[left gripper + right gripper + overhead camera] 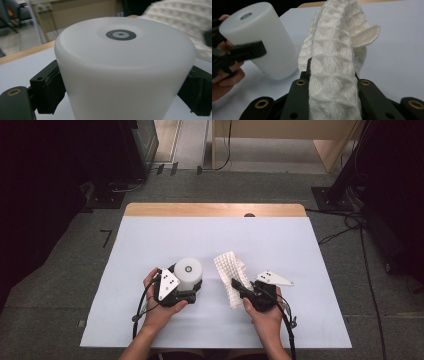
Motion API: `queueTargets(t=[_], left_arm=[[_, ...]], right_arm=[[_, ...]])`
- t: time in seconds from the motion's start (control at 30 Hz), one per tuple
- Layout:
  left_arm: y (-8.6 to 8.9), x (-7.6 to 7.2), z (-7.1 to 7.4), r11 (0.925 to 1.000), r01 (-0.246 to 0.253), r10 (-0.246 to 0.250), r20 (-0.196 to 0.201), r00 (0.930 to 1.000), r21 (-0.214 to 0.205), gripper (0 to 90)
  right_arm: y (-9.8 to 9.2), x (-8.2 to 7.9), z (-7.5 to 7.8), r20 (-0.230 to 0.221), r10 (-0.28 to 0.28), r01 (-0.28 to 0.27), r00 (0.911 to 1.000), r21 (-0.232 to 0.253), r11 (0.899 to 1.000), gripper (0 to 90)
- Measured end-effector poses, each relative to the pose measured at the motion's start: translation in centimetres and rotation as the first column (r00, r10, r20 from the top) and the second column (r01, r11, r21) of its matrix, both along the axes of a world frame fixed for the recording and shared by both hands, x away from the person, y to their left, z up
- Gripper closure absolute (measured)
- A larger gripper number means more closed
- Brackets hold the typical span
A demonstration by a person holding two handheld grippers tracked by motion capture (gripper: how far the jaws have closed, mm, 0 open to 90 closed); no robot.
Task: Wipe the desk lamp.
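Note:
A white, smooth cylinder (188,272) with a small grey ring on its top stands left of the table's middle. My left gripper (192,286) is shut on its lower side. In the left gripper view the black pads (48,91) press both flanks of the cylinder (125,62). A white waffle-knit cloth (231,272) rises from my right gripper (239,286), which is shut on it. In the right gripper view the cloth (337,37) runs up between the jaws as a folded strip and flops over at its top. The cylinder (262,37) and the left gripper (244,52) lie to its left.
The table carries a pale sheet (215,240), and a strip of bare wood (210,210) with a small hole runs along the far edge. Cables (350,227) and stand bases (330,197) lie on the floor beyond and to the right.

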State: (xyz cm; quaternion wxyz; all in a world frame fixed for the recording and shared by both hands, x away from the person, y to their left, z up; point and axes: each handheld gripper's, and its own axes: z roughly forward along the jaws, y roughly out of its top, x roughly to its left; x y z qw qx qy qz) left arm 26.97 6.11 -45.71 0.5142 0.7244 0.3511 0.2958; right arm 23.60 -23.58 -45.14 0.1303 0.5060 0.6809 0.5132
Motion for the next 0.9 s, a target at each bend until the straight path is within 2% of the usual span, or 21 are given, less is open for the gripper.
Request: queueTargets(t=[0.07,0.13,0.3,0.4,0.5,0.63,0.7,0.8,0.9], left_arm=[[0.5,0.6,0.0,0.9982,-0.044,0.044,-0.008,0.999,-0.04,7.5],[1.0,1.1,-0.1,0.9948,-0.083,0.081,-0.023,0.9964,-0.059,7.5],[1.6,1.5,-0.8,0.9918,-0.114,0.111,-0.046,0.9927,-0.058,7.5],[1.5,1.3,-1.0,0.9936,-0.105,0.103,-0.052,0.9934,-0.043,7.3],[1.3,0.8,-1.1,0.9969,-0.073,0.072,-0.052,0.9961,-0.028,6.8],[1.8,0.4,-1.3,0.9978,-0.042,0.038,-0.077,0.9963,-0.051,2.1],[2.2,0.2,-1.2,0.9976,0.002,-0.008,-0.085,0.9964,-0.069,0.0],[2.8,-0.3,-0.7,0.9969,0.01,-0.017,-0.081,0.9966,-0.078,0.0],[3.4,-0.8,-0.4,0.996,-0.002,-0.005,-0.073,0.9973,-0.089,0.0]], right_arm=[[-0.4,-0.1,-0.2,-0.003,-0.021,0.021,0.9998,-0.003,1.0,74.6],[-0.9,-0.1,-0.4,-0.006,-0.04,0.04,0.9992,-0.004,0.999,74.5],[-1.0,0.0,-1.0,-0.012,-0.05,0.05,0.9987,-0.017,0.999,74.4],[-0.7,0.2,-1.3,-0.019,-0.036,0.036,0.9992,-0.024,0.999,74.2],[-0.4,0.4,-1.3,-0.017,-0.026,0.026,0.9995,-0.026,0.999,74.0],[-0.1,0.8,-1.4,-0.021,-0.021,0.02,0.9996,-0.039,0.999,73.5],[0.1,0.9,-1.5,-0.032,-0.022,0.021,0.9993,-0.04,0.999,73.2],[0.4,1.3,-1.7,-0.036,-0.029,0.027,0.9989,-0.052,0.998,73.0],[0.6,1.7,-2.0,-0.041,-0.04,0.037,0.9983,-0.065,0.997,72.9]])
